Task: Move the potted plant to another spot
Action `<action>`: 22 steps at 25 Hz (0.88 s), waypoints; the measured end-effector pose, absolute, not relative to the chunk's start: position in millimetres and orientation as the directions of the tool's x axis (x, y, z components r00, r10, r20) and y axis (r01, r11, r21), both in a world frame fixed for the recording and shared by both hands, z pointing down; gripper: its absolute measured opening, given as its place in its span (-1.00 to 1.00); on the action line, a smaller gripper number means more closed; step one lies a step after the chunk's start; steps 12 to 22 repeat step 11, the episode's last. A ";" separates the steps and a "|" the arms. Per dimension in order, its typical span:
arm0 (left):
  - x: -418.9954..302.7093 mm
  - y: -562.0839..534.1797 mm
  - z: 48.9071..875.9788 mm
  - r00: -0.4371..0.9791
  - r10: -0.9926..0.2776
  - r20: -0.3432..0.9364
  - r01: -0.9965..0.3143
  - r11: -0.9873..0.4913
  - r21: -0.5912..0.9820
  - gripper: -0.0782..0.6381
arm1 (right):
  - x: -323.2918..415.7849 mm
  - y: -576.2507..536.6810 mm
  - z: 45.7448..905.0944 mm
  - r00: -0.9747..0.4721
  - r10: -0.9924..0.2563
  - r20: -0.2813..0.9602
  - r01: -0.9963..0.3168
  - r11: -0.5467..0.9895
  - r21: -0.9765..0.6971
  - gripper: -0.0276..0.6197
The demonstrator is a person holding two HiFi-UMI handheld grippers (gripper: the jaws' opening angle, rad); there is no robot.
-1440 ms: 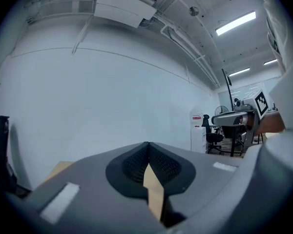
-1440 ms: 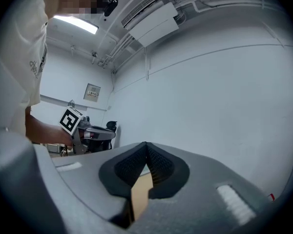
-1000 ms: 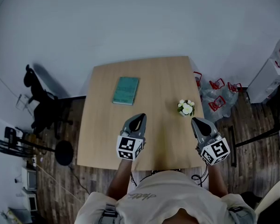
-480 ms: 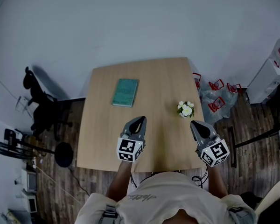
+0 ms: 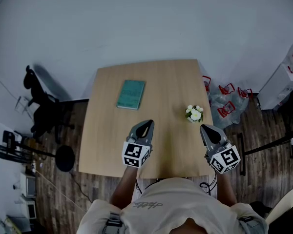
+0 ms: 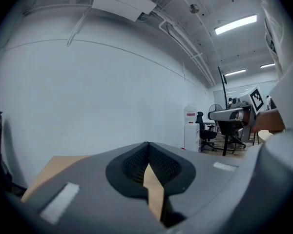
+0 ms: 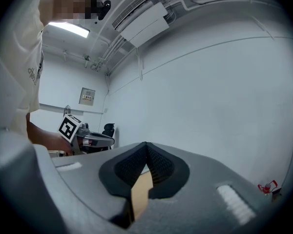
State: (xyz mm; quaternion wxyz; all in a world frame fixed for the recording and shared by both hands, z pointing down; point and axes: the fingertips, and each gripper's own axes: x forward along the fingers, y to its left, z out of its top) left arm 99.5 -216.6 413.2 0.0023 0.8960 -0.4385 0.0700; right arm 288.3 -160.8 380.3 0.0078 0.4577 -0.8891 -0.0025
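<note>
A small potted plant (image 5: pixel 195 113) with white flowers stands near the right edge of the wooden table (image 5: pixel 161 82) in the head view. My right gripper (image 5: pixel 205 126) hovers just in front of it, a little to its right, jaws shut and empty. My left gripper (image 5: pixel 147 123) hangs over the table's front middle, also shut on nothing. In the left gripper view the left gripper (image 6: pixel 147 152) shows its jaws pressed together, with table wood behind them. In the right gripper view the right gripper (image 7: pixel 146 152) is likewise closed. The plant is in neither gripper view.
A teal book (image 5: pixel 131 94) lies on the table's far left part. A black office chair (image 5: pixel 41 108) stands left of the table. Red-marked clutter (image 5: pixel 227 101) and a white unit (image 5: pixel 283 79) sit on the floor to the right.
</note>
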 end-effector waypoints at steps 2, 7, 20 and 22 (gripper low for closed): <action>98.2 -216.9 411.4 0.605 -0.787 0.124 -0.787 -0.614 -0.057 -0.73 | 288.9 -161.0 380.0 -0.579 -0.815 0.013 -0.815 0.579 0.010 -0.91; 95.0 -213.3 414.1 0.600 -0.790 0.123 -0.793 -0.608 -0.035 -0.73 | 289.0 -160.9 382.3 -0.584 -0.812 0.013 -0.812 0.584 0.014 -0.91; 94.9 -210.8 417.4 0.598 -0.792 0.127 -0.795 -0.605 -0.029 -0.73 | 287.6 -161.5 380.9 -0.588 -0.809 0.006 -0.809 0.588 0.019 -0.91; 94.9 -210.8 417.4 0.598 -0.792 0.127 -0.795 -0.605 -0.029 -0.73 | 287.6 -161.5 380.9 -0.588 -0.809 0.006 -0.809 0.588 0.019 -0.91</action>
